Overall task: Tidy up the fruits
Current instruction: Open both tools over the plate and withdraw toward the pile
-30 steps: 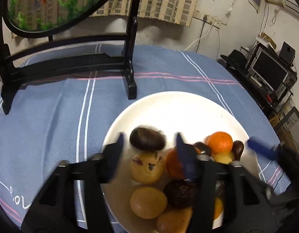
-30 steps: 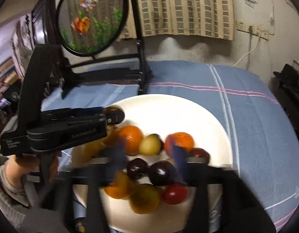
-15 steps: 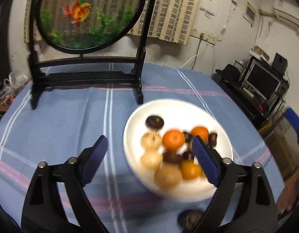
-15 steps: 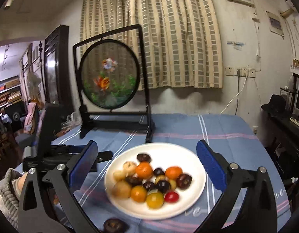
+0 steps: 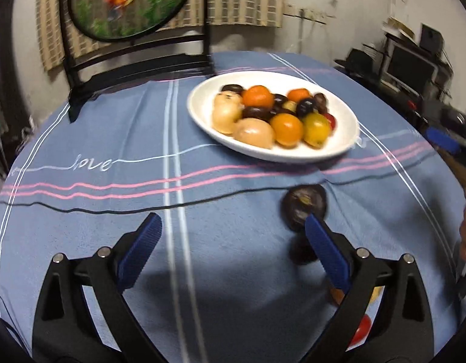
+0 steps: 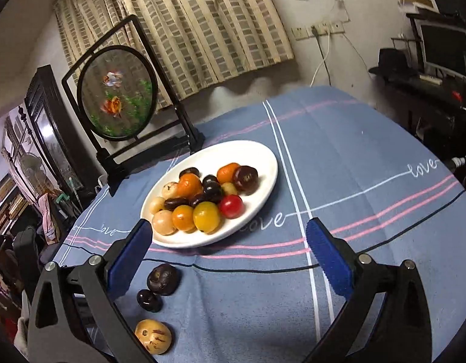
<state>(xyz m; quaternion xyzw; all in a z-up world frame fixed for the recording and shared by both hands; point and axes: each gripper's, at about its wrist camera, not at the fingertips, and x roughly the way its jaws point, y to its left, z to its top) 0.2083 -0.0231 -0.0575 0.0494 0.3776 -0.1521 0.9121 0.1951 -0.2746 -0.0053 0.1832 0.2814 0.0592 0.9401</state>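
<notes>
Fruits: most sat heaped on the white plate [image 6: 263, 163] mid-counter; a dark fruit [image 6: 163, 279], a smaller one [image 6: 148, 300] and a tan fruit [image 6: 153, 336] lay loose on the blue cloth [image 6: 354, 157], likely awaiting sorting.
Left claw [image 5: 229, 254]: opening, nothing between its jaws.
Right claw [image 6: 226, 257]: released, empty.
Obstacles: framed fish screen [image 6: 117, 106] stood behind the plate.

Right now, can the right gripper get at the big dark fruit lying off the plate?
Probably yes. The right gripper is open and empty, and the dark fruit lies bare on the cloth beside its left finger, nothing covering it.
</notes>
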